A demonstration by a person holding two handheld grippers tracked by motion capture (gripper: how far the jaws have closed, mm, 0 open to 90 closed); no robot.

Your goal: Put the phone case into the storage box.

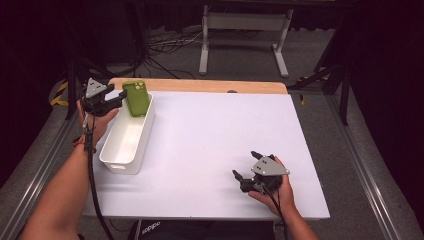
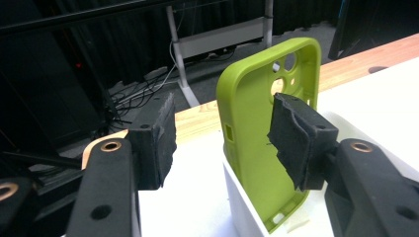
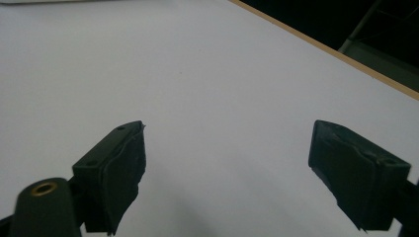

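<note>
High view — green phone case (image 1: 136, 97) stands propped in white bin (image 1: 116, 159), left gripper (image 1: 121, 97) jaws parted around it, right gripper (image 1: 244, 165) wide, idle — placement looks nearly finished.

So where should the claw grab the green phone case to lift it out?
Probably the top end of the green phone case, near the camera holes. It stands leaning in the far end of the white bin, top poking above the rim. Come from above, one pad on each flat face.
</note>
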